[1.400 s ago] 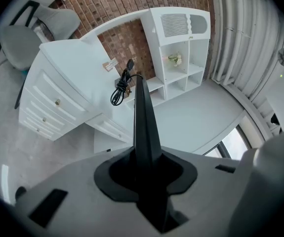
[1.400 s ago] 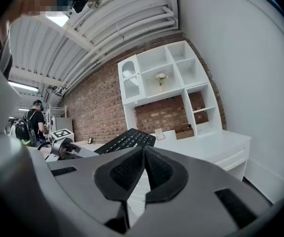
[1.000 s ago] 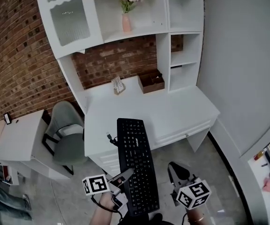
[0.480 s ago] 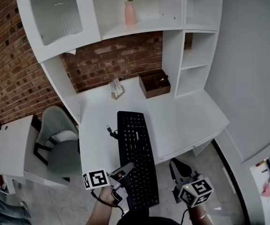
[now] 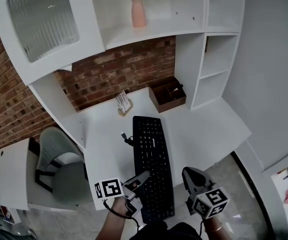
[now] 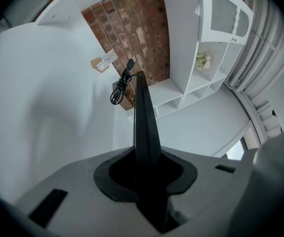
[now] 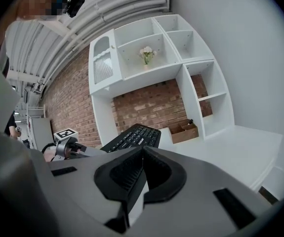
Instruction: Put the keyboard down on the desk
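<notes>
A black keyboard [image 5: 153, 159] hangs lengthwise over the white desk [image 5: 209, 129], its near end past the desk's front edge. My left gripper [image 5: 141, 178] is shut on its left edge near that end. In the left gripper view the keyboard [image 6: 142, 127] runs edge-on out from between the jaws of the left gripper [image 6: 144, 168], and its coiled cable [image 6: 118, 90] dangles at the far end. My right gripper [image 5: 190, 175] hovers to the right of the keyboard, apart from it and shut on nothing. The right gripper view shows the keyboard [image 7: 132, 137] to the left of the right gripper [image 7: 142, 156].
A brown wooden box [image 5: 168, 94] and a small card stand [image 5: 122, 102] sit at the back of the desk, against the brick wall. A pink vase [image 5: 138, 11] stands on the shelf above. A grey chair [image 5: 58, 159] is left of the desk.
The keyboard and both grippers have come forward, so the keyboard now reaches further over the desk. The left grip on it is unchanged.
</notes>
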